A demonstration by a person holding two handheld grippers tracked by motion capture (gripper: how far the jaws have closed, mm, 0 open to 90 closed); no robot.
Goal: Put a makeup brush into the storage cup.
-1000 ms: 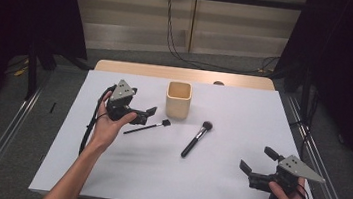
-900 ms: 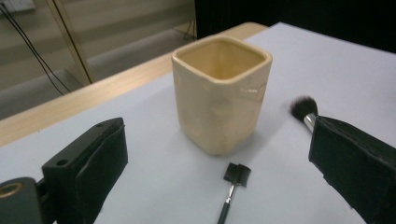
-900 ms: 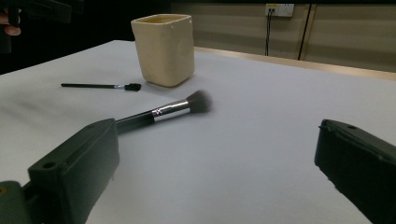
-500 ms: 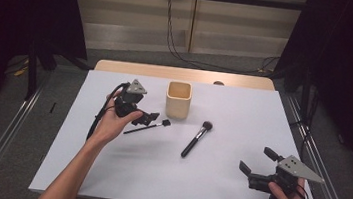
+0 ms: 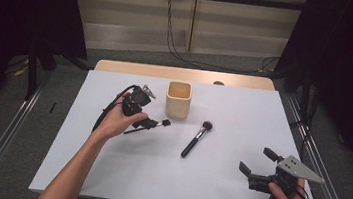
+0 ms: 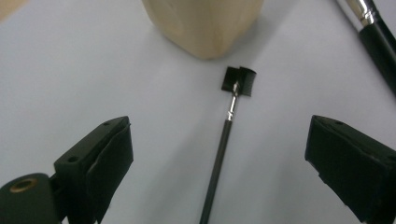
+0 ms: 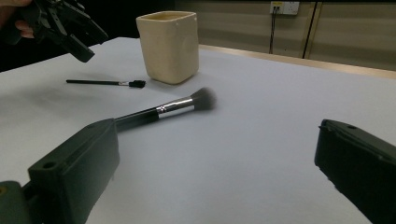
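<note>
A beige square cup [image 5: 178,100] stands upright near the table's far middle. A thin black applicator brush [image 5: 145,126] [image 6: 223,144] lies left of the cup, its small flat head [image 6: 239,80] toward the cup. My left gripper [image 5: 147,122] [image 6: 219,168] hovers open right above it, the thin handle running between the jaws. A larger black powder brush [image 5: 196,139] [image 7: 163,111] with a silver ferrule lies right of the cup. My right gripper [image 5: 257,161] [image 7: 215,172] stands open near the front right, aimed at the powder brush from a distance.
The white table [image 5: 225,180] has bare room at the front and middle. A wooden strip [image 5: 182,73] runs along its far edge. Metal rails [image 5: 4,135] flank the table on the floor, and cables [image 5: 180,49] hang at the back wall.
My left gripper has moved right and tipped down over the thin applicator brush. The right gripper and both brushes have stayed put.
</note>
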